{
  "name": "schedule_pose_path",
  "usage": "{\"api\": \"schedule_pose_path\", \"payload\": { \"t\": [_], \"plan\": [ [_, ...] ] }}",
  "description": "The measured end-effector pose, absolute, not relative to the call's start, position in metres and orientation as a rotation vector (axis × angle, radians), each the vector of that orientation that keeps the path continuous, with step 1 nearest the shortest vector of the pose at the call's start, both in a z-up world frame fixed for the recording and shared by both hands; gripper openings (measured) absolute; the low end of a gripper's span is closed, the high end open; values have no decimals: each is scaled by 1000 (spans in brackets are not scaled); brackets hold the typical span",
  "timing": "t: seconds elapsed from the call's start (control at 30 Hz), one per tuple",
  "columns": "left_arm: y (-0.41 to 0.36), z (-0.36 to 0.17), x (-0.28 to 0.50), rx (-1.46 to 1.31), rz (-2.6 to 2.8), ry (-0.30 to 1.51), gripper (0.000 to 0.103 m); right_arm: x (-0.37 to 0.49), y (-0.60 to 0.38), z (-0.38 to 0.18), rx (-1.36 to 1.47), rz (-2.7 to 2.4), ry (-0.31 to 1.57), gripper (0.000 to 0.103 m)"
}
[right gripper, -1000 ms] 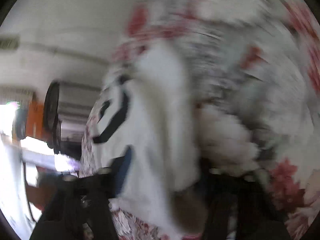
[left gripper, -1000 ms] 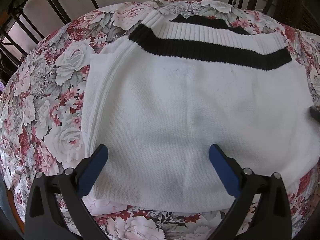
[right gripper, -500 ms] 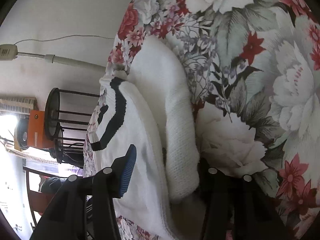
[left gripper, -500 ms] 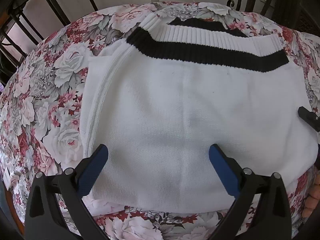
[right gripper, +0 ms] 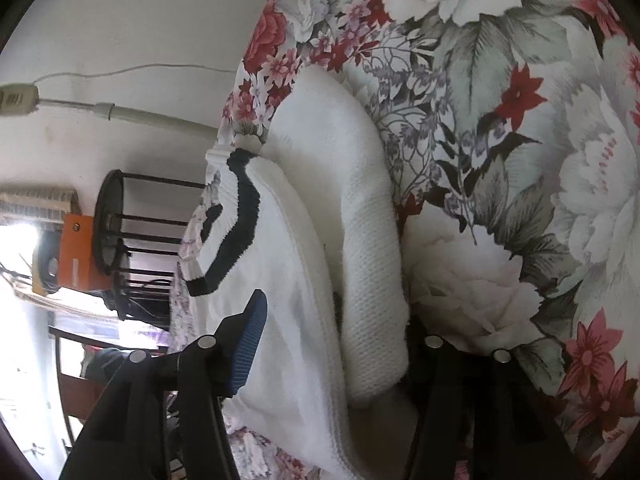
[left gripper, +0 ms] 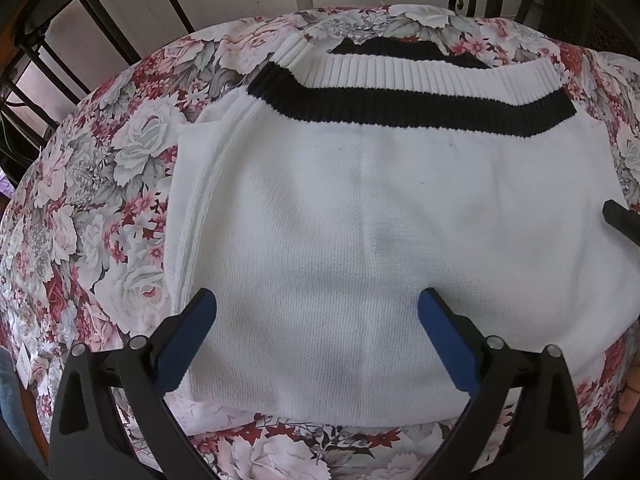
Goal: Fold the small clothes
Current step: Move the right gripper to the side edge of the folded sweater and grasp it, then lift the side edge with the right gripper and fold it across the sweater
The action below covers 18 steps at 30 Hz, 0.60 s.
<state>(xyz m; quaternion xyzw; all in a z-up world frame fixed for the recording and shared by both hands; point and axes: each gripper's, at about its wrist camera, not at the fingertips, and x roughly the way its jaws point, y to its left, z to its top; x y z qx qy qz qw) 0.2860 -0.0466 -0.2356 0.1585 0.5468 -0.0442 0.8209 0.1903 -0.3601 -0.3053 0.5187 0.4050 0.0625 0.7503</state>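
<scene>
1. I see no container in either view; the only load is the white knitted sweater with a black band at its ribbed edge [left gripper: 380, 216], lying folded on the desk under a floral cloth of red, pink and grey roses [left gripper: 100, 184].
2. My left tongs [left gripper: 312, 320] hang above the sweater's near edge, blue pads [left gripper: 184, 344] spread wide, nothing between them.
3. My right tongs [right gripper: 336, 340] sit at the sweater's side edge. One blue pad [right gripper: 248, 344] lies on top of the white knit; the other finger is buried behind a thick rolled fold [right gripper: 360, 264]. The jaws stand apart with cloth between them, and I cannot tell whether they press it.
4. Only the left view shows the whole garment flat, with the black band [left gripper: 400, 104] running across the far side and a black finger tip [left gripper: 622, 220] entering at the right edge. Only the right view shows the layered thickness of the fold, plus a black wire rack [right gripper: 132, 248] and an orange box [right gripper: 74, 256] by the wall.
5. Against the frame a second back, the right view is sharp where it was smeared with motion; the sweater lies as before in the left view.
</scene>
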Motion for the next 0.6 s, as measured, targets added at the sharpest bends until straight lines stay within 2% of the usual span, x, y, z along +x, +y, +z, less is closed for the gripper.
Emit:
{"api": "schedule_pose_path", "payload": {
  "t": [0.03, 0.1, 0.13, 0.6],
  "plan": [
    [-46, -236, 286, 337, -94, 1164, 98, 189, -360, -305, 1127, 108, 895, 39],
    [-47, -236, 286, 336, -94, 1165, 98, 189, -359, -306, 1152, 99, 892, 30],
    [-47, -236, 286, 337, -94, 1165, 98, 190, -358, -305, 1160, 100, 890, 28],
    [-47, -223, 282, 308, -131, 1160, 98, 203, -315, -238, 944, 81, 863, 26]
  ]
}}
